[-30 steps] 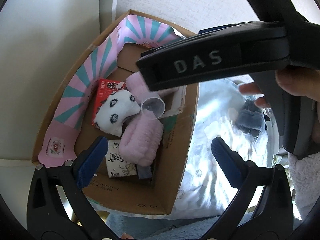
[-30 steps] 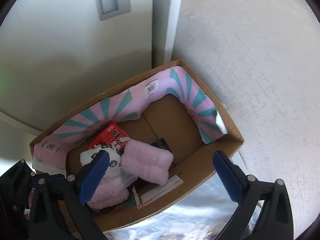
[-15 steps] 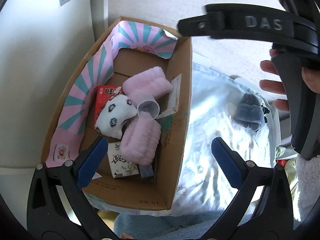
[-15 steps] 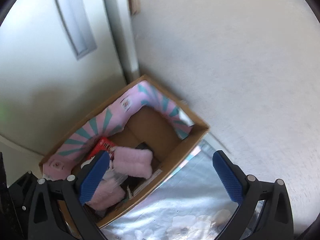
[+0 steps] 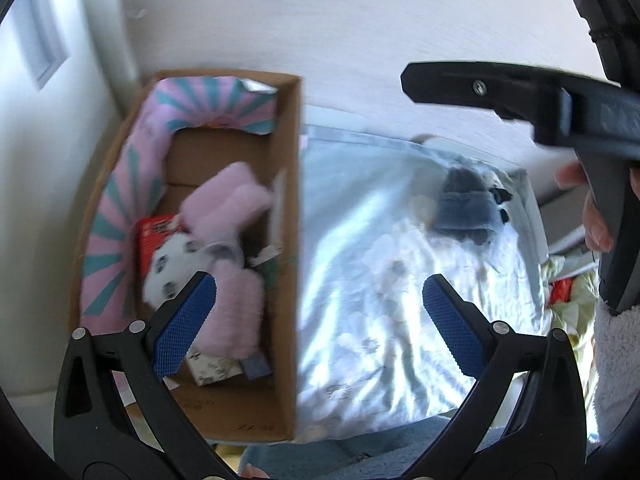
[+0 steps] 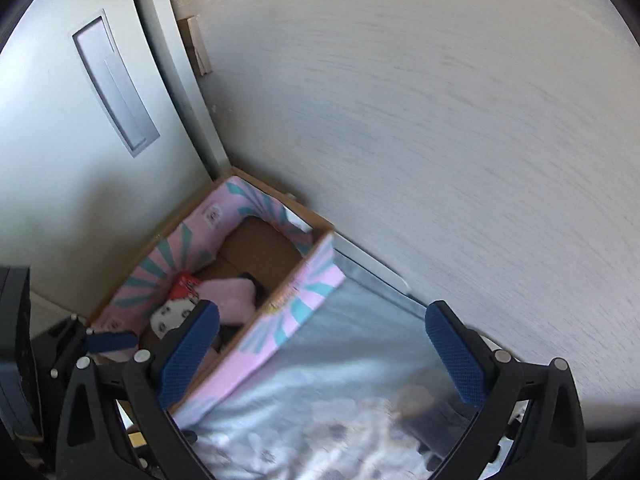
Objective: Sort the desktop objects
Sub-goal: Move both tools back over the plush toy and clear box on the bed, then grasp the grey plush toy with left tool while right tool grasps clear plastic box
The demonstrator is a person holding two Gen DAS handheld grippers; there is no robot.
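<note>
Left hand-held gripper [image 5: 320, 320] released, blue pads spread wide, nothing between them; it hangs over the seam where the cardboard box [image 5: 294, 240] meets the floral cloth [image 5: 380, 280]. Right hand-held gripper [image 6: 320, 352] also released and empty, above the cloth near the box's pink-and-teal side. Box sits at the cloth's left edge, tight in the corner by the grey door [image 6: 60, 140] and pale wall [image 6: 440, 120]. Inside the box: pink fluffy items [image 5: 228, 204], white plush with dark spots [image 5: 172, 268], red packet [image 5: 154, 236], small white printed box [image 5: 212, 368]. A grey fuzzy item [image 5: 464, 208] lies on the cloth, near its far right corner, well apart from the box. Views are motion-blurred.
</note>
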